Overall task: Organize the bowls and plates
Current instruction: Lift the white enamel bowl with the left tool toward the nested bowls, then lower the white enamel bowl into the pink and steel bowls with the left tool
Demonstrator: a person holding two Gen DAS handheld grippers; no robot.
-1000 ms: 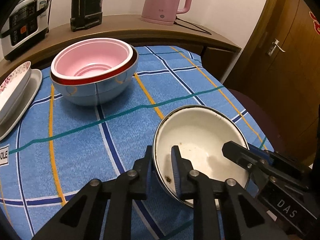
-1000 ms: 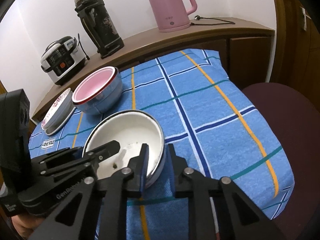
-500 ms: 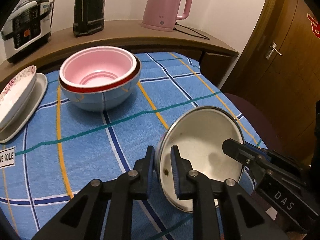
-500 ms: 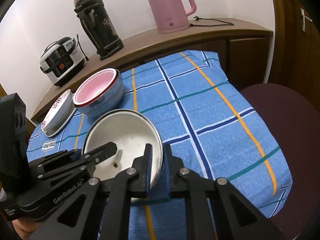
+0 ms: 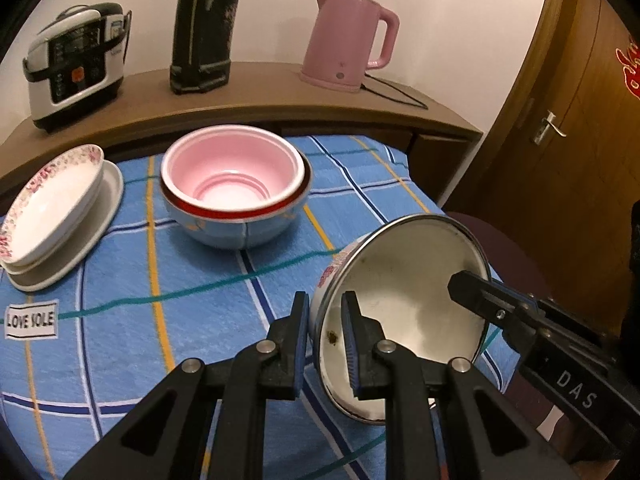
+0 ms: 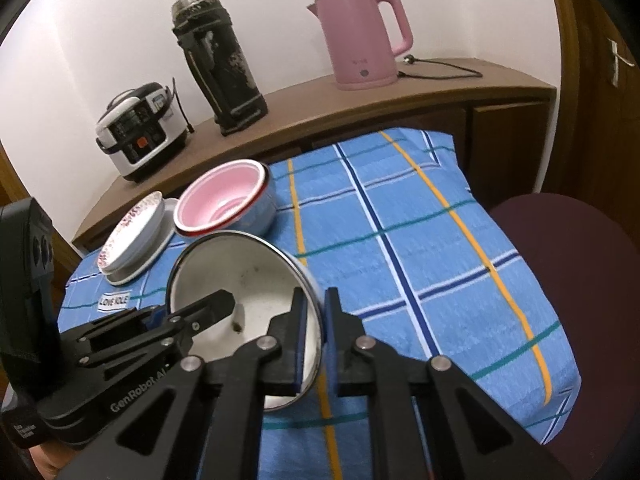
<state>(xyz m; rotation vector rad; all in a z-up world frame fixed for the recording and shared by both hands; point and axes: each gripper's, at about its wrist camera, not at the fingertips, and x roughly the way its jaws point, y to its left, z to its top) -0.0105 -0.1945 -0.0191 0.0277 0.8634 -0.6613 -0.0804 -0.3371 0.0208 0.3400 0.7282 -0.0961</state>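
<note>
- The tabletop (image 5: 120, 280), under a blue checked cloth, fills the middle of both views.
- A pink bowl (image 5: 234, 180) nested in a blue bowl (image 5: 224, 228) sits upper centre.
- The white enamel bowl (image 5: 408, 292) hangs tilted at lower right, clear of the cloth.
- Stacked plates (image 5: 52, 208) lie at the left edge.
- The left claw (image 5: 326, 340) pinches the enamel bowl's near rim.
- The right claw (image 6: 316, 340) is clamped on the opposite rim.

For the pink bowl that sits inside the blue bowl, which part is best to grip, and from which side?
Probably the rim of the pink bowl, taken from above with one finger inside the wall and one outside. Its rim stands a little higher than the blue bowl, so only that edge is free. The near side is open; the plates stand close on its left.
</note>
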